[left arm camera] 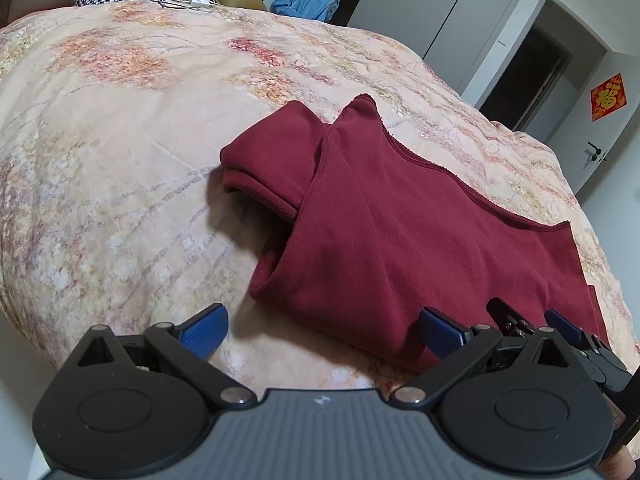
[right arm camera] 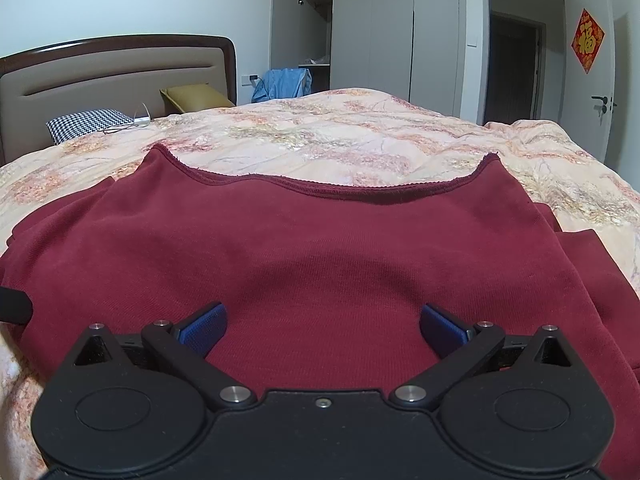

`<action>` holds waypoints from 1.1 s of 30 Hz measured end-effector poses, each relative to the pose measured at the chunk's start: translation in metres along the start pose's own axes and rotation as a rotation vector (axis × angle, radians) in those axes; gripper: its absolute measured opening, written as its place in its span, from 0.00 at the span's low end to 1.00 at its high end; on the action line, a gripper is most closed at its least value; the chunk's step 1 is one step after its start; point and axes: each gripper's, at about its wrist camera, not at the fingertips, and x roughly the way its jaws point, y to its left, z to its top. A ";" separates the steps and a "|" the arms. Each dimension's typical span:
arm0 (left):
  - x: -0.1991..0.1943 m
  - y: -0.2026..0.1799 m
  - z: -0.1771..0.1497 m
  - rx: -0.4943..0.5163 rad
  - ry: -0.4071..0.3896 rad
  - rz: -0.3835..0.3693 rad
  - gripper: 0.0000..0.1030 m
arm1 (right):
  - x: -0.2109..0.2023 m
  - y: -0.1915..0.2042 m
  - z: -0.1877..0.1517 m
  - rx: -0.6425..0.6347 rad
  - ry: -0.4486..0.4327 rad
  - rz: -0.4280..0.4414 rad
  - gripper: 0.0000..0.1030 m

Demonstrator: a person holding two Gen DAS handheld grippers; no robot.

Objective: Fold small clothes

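Note:
A dark red garment (left arm camera: 400, 232) lies folded on the floral bedspread (left arm camera: 120, 140), with a sleeve cuff sticking out at its left. My left gripper (left arm camera: 322, 330) is open and empty just above the garment's near left edge. The right gripper (left arm camera: 532, 320) shows beside it, over the garment's near right part. In the right wrist view the garment (right arm camera: 320, 248) fills the middle, its stitched hem at the far side. My right gripper (right arm camera: 322, 328) is open and empty, close above the cloth.
A houndstooth pillow (right arm camera: 86, 122) and a mustard cushion (right arm camera: 198, 98) lie by the headboard (right arm camera: 112, 76). A white cable (left arm camera: 192, 2) lies near them. Blue clothes (right arm camera: 282, 82) hang by the wardrobe (right arm camera: 392, 28). A door (right arm camera: 592, 60) is at right.

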 end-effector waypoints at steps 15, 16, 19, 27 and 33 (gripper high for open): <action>0.019 -0.005 0.014 -0.111 -0.005 -0.113 1.00 | -0.001 0.000 -0.001 0.001 -0.005 0.001 1.00; 0.022 -0.006 0.016 -0.114 -0.007 -0.097 1.00 | -0.001 0.000 -0.001 0.001 -0.005 0.002 1.00; 0.028 -0.009 0.024 -0.124 -0.013 -0.046 1.00 | -0.001 0.000 -0.001 0.000 -0.007 0.001 1.00; 0.038 -0.013 0.033 -0.135 -0.044 0.005 0.99 | -0.002 0.000 -0.002 0.000 -0.008 0.002 1.00; 0.040 -0.015 0.033 -0.118 -0.041 0.020 1.00 | -0.002 0.000 -0.002 0.002 -0.010 0.004 1.00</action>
